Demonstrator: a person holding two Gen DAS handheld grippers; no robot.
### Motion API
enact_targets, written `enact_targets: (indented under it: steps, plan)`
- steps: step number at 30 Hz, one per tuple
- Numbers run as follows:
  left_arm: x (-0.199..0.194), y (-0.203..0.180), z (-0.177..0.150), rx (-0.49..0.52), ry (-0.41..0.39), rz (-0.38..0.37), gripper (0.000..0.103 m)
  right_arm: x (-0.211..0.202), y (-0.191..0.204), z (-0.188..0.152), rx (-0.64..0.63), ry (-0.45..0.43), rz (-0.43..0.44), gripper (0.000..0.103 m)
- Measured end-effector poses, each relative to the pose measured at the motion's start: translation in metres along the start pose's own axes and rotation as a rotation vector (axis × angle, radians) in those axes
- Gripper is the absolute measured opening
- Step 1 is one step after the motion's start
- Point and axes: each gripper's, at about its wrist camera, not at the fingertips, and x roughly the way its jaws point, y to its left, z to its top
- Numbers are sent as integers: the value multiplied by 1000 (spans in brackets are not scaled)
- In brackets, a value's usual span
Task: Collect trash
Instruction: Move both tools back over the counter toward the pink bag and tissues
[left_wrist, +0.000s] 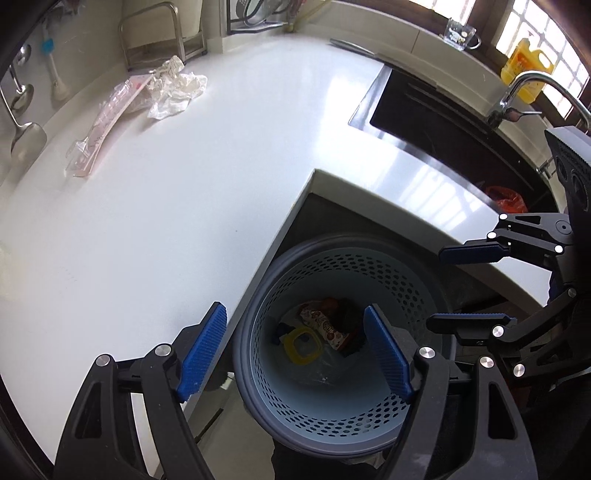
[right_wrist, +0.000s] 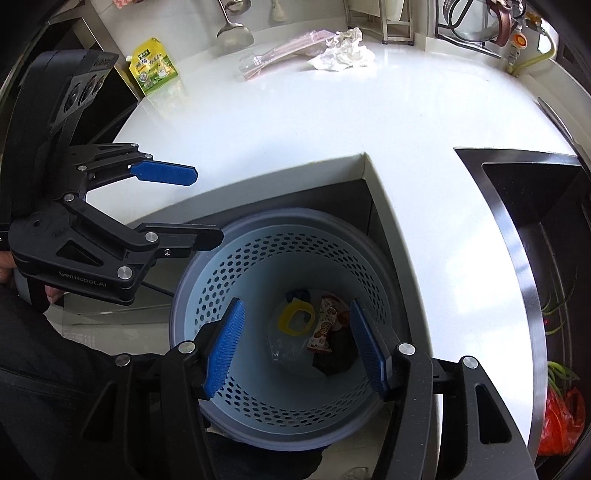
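Observation:
A light-blue perforated trash basket (left_wrist: 343, 413) (right_wrist: 258, 402) stands on the floor in the counter's notch. Inside lie a red-and-white snack wrapper (left_wrist: 325, 326) (right_wrist: 327, 325), a yellow plastic ring (left_wrist: 301, 345) (right_wrist: 295, 315) and dark scraps. My left gripper (left_wrist: 295, 354) (right_wrist: 207, 206) is open and empty above the basket's left rim. My right gripper (right_wrist: 295, 347) (left_wrist: 436, 288) is open and empty above the basket. On the white counter (left_wrist: 147, 221) (right_wrist: 332, 122) at the back lie a crumpled white paper (left_wrist: 177, 90) (right_wrist: 343, 51) and a clear pink plastic package (left_wrist: 99, 125) (right_wrist: 284, 51).
A dark steel sink (left_wrist: 443, 122) (right_wrist: 554, 240) with a faucet (left_wrist: 517, 92) sits to the right, with a red bag (right_wrist: 561, 421) inside. A yellow bottle (left_wrist: 528, 66), a glass cup (left_wrist: 460, 33), a green pouch (right_wrist: 153, 66), ladles (left_wrist: 22, 122) and a metal rack (left_wrist: 162, 33) line the back.

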Motion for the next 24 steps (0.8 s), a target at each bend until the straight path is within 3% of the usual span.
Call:
enact_targets:
  steps: [11,24]
  plan:
    - [-48,40,33,-134,-139,17,79,-36,5,48,-12,-148,-10,66]
    - [-70,101,68,-222,-231,130,83,-47,-9,121,-37,-255,-74,71]
